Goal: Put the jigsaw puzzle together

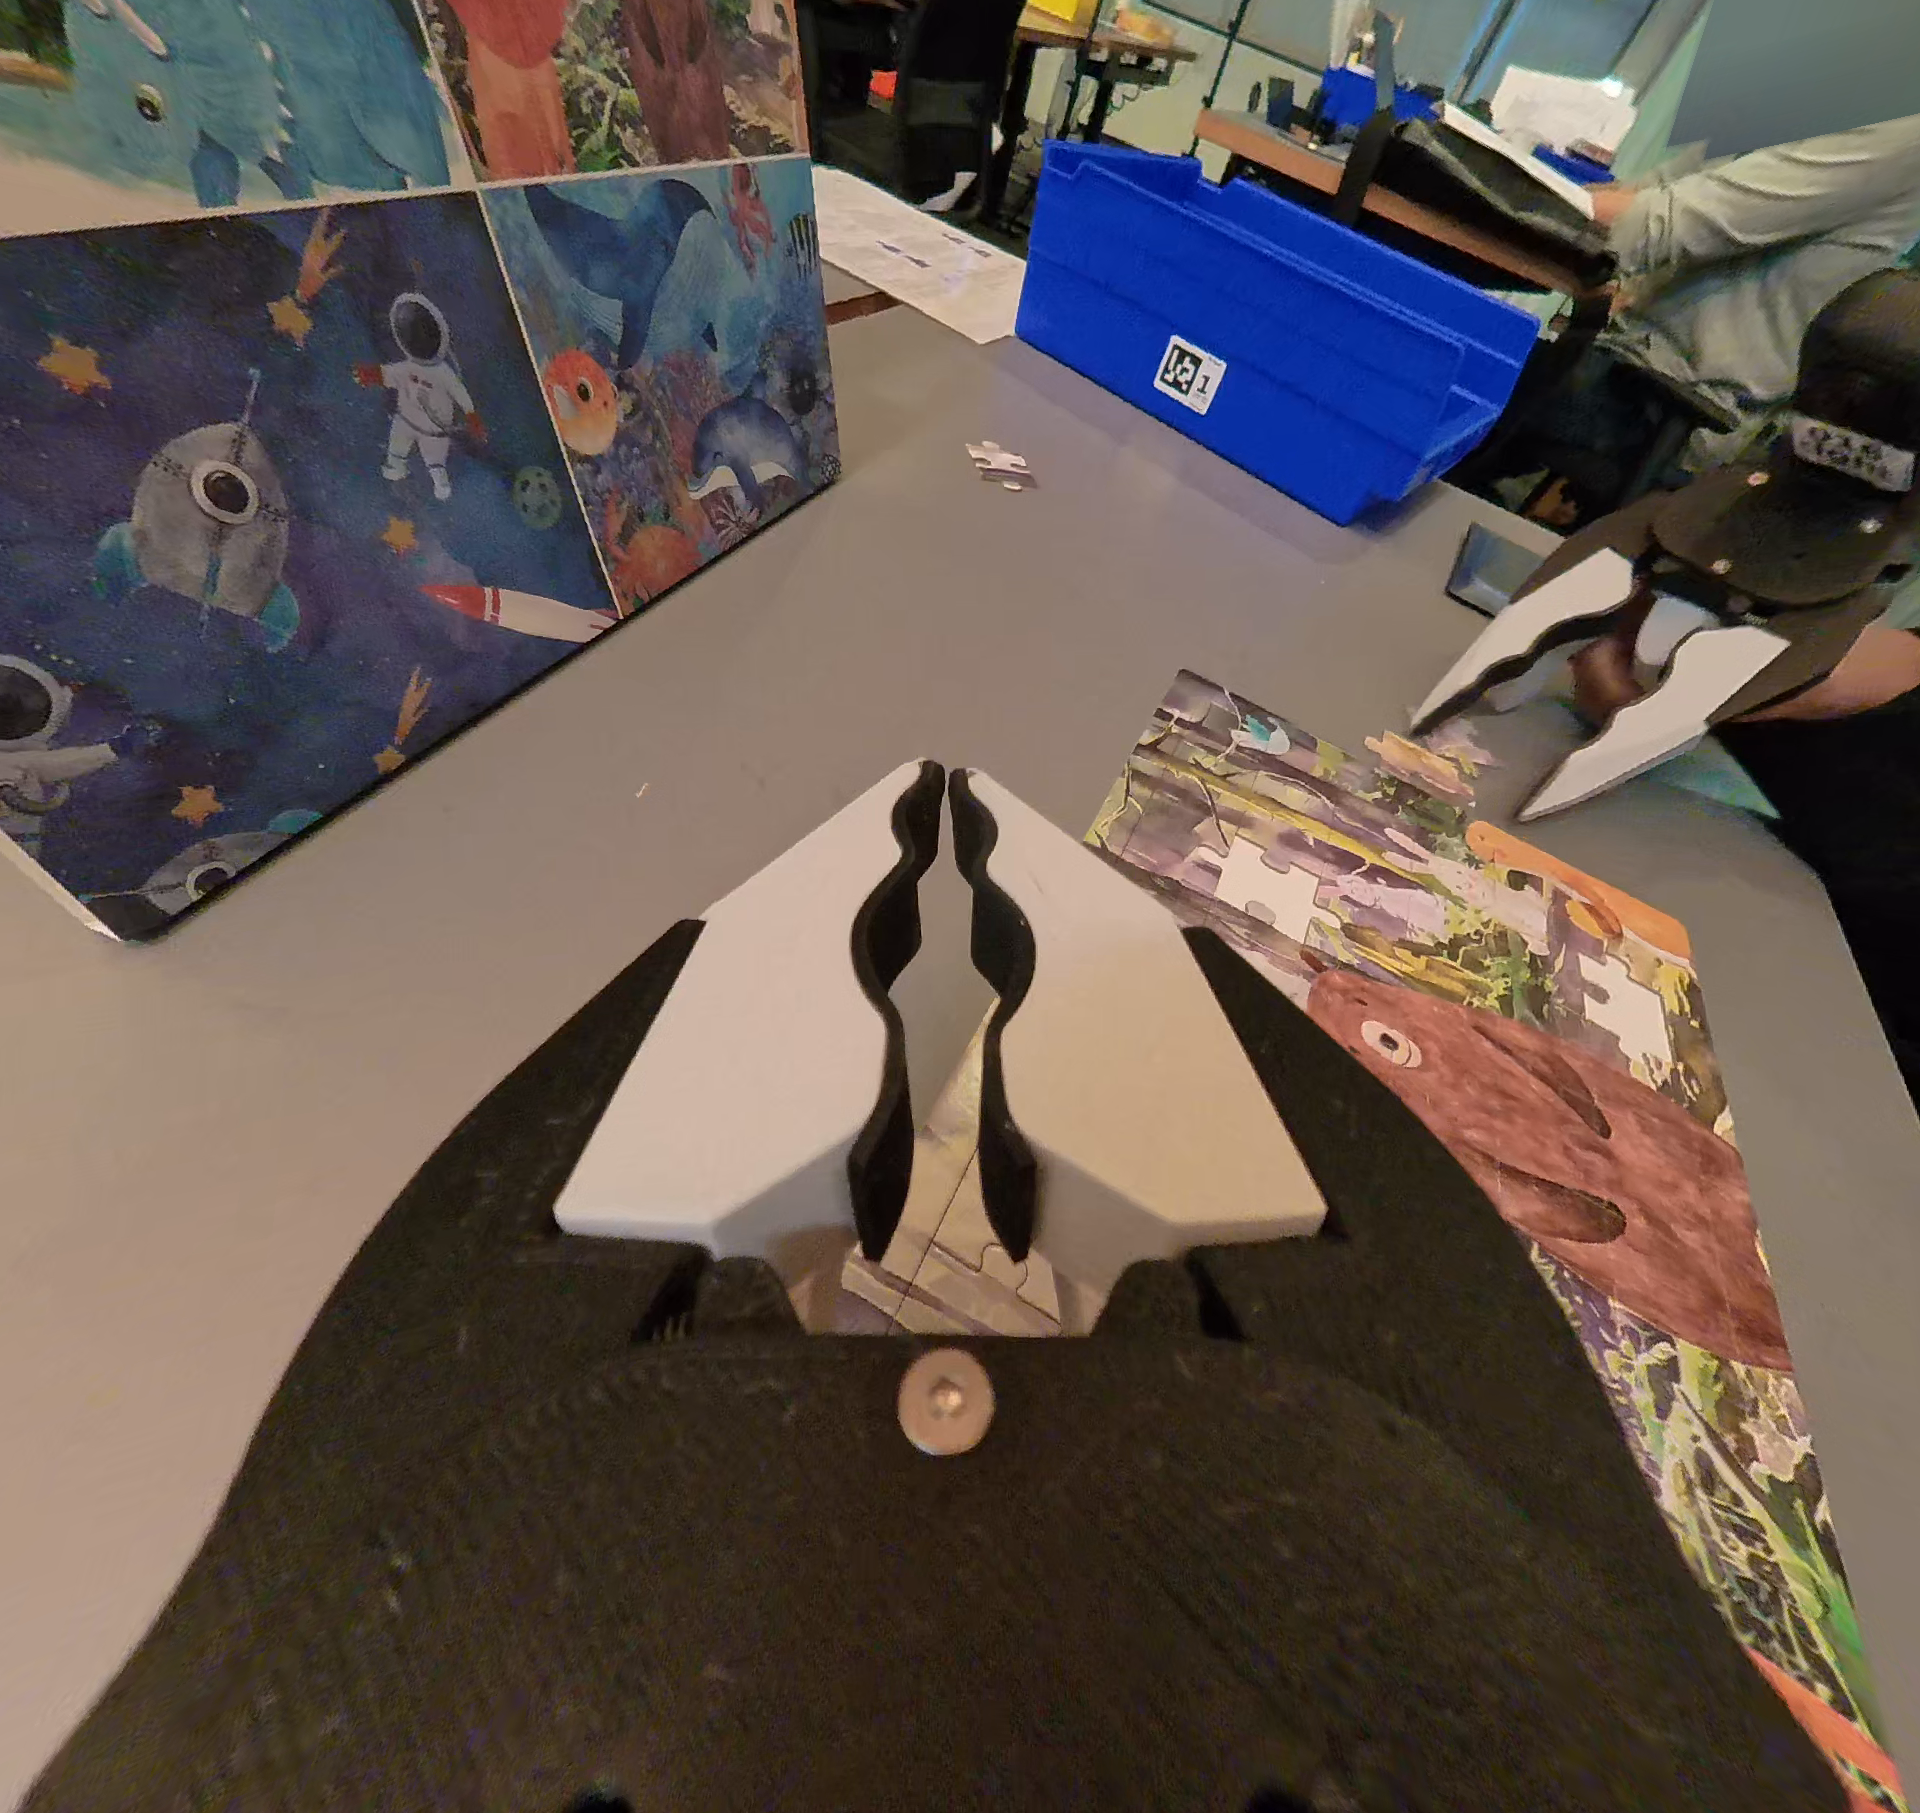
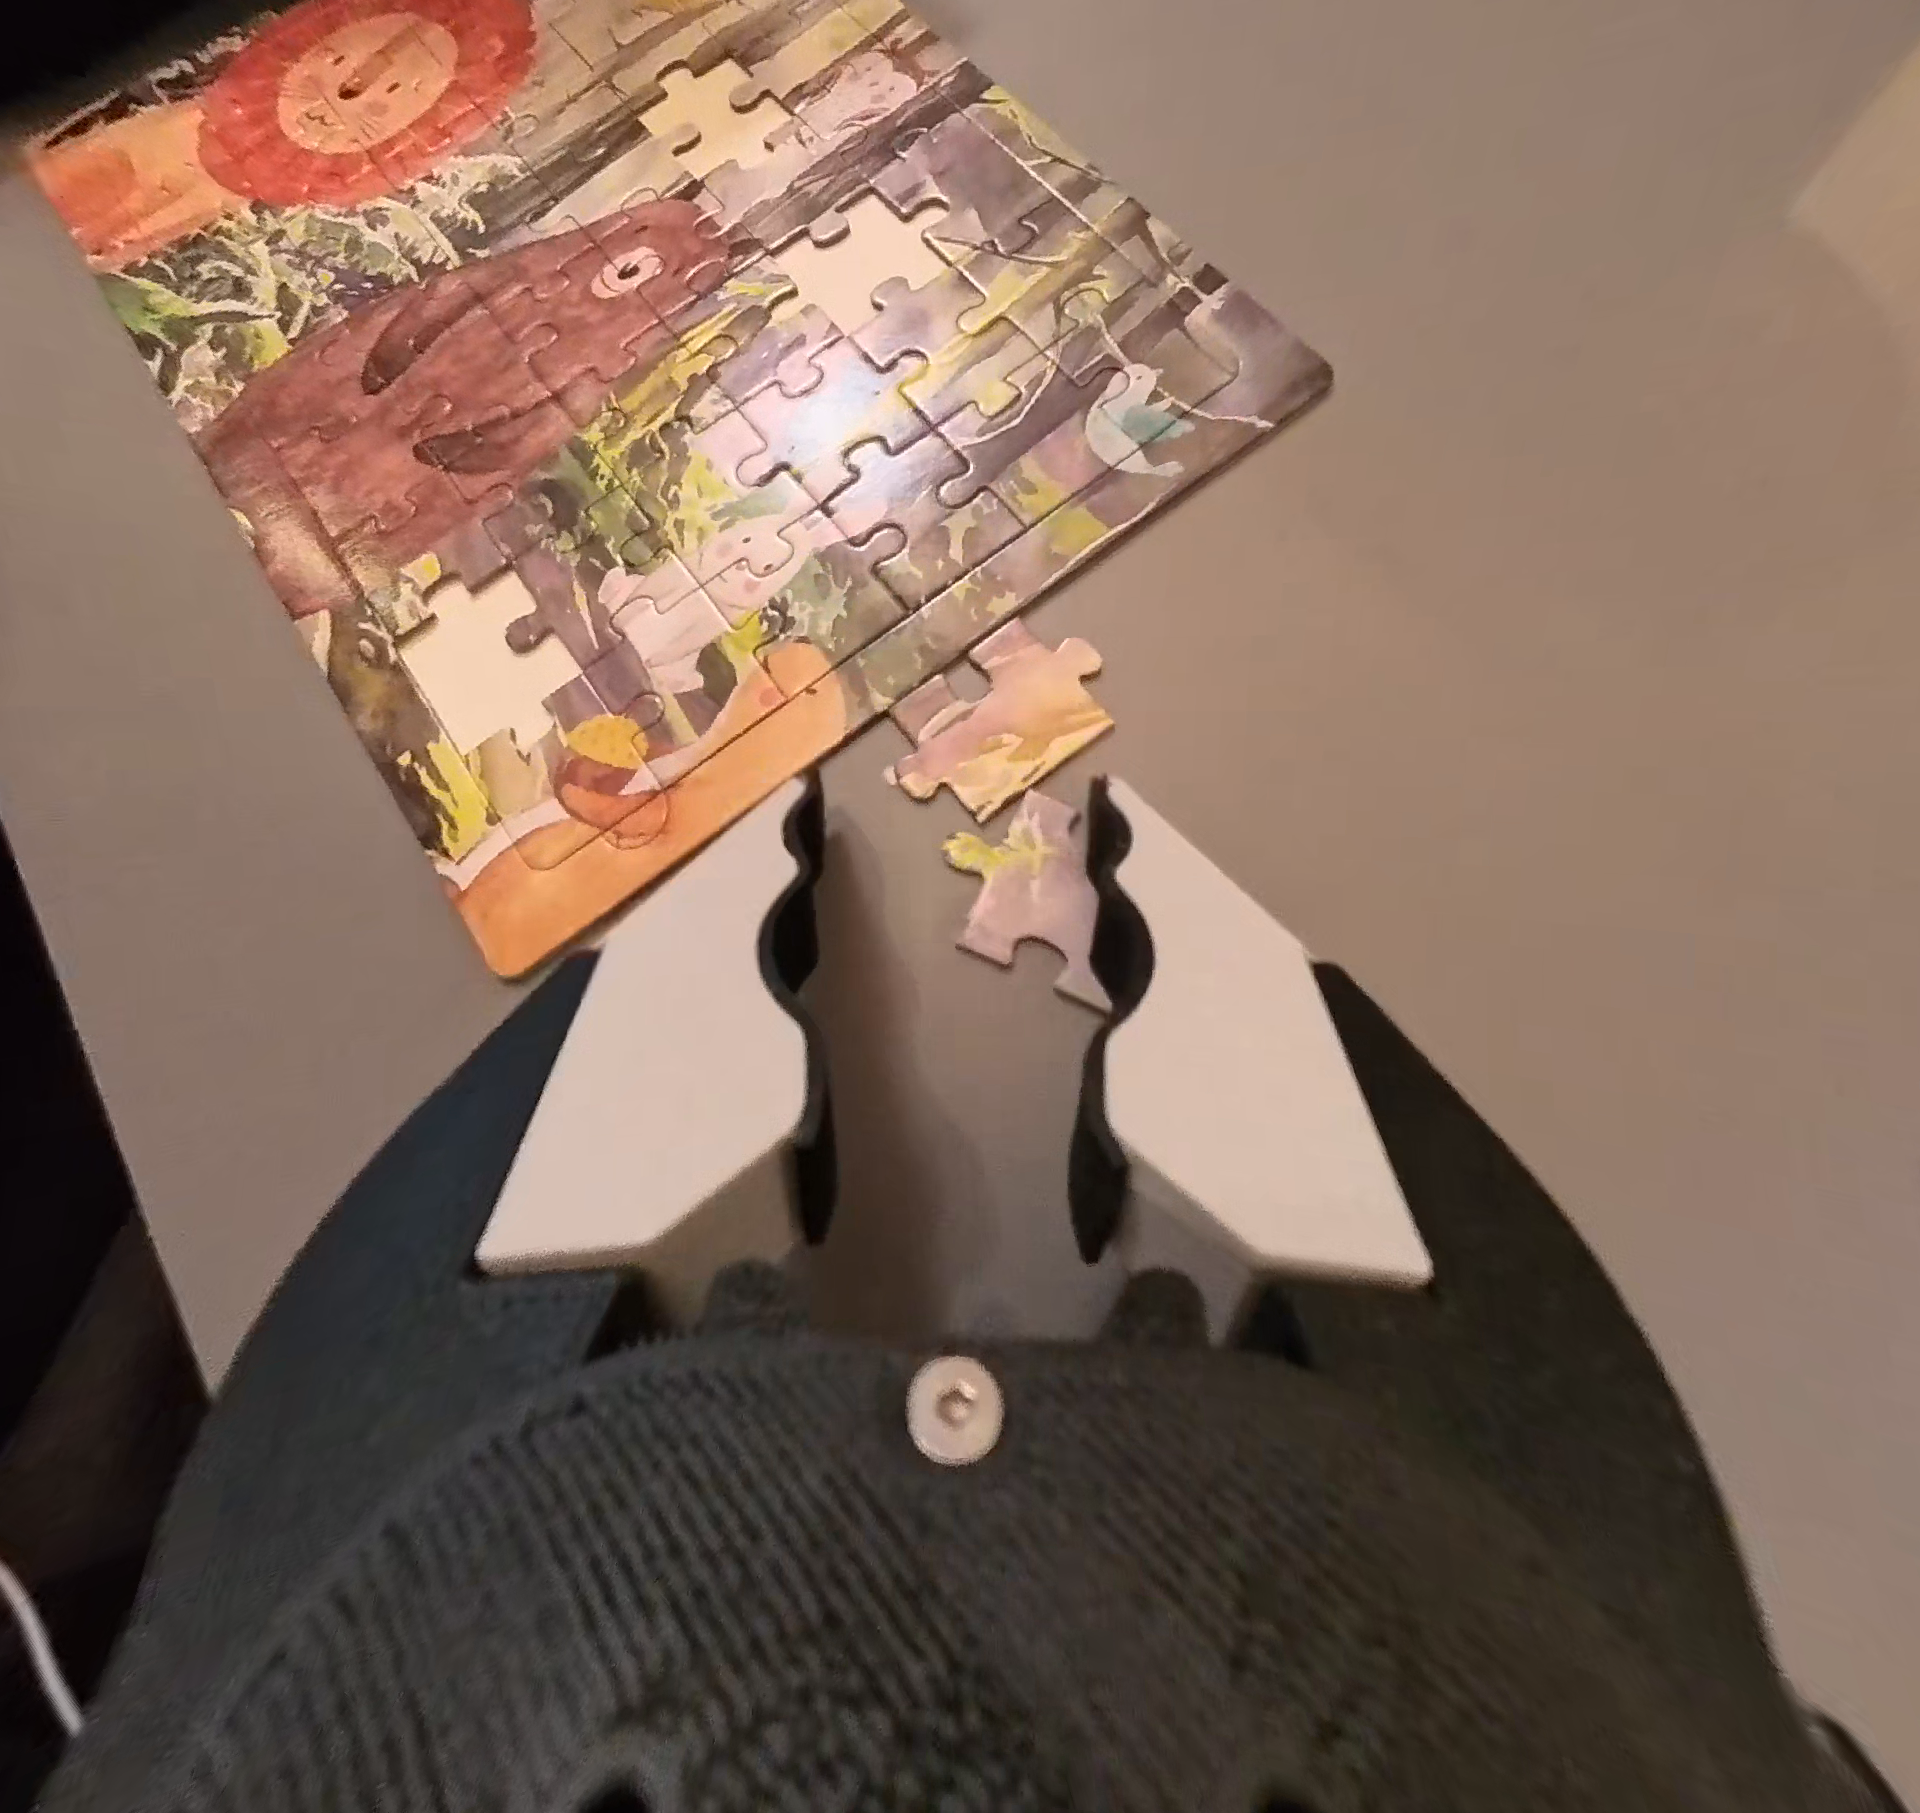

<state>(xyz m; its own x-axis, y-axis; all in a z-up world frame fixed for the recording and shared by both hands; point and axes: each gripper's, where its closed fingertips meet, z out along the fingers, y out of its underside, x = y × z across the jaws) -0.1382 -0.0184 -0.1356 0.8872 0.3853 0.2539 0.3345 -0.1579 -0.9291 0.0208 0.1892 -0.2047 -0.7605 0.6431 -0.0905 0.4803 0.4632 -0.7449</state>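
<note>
At far left stands the illustrated puzzle box point(image 1: 405, 475) on the grey surface point(image 1: 935, 641). The left tool point(image 1: 948, 776) hovers over the puzzle's near corner, tips pinched together on nothing visible. Farther back lie a stray piece point(image 1: 1000, 464) and a blue bin point(image 1: 1268, 350). The jigsaw puzzle point(image 2: 665, 392) lies flat, mostly assembled, with three bare gaps point(image 2: 862, 272) showing. Just off its edge sit a larger loose piece point(image 2: 1003, 729) and a smaller loose piece point(image 2: 1034, 896). The right tool point(image 2: 956, 797) stands spread wide, its right finger touching the smaller piece. The step looks like picking up a loose piece; next, pinching its thin edge cleanly.
</note>
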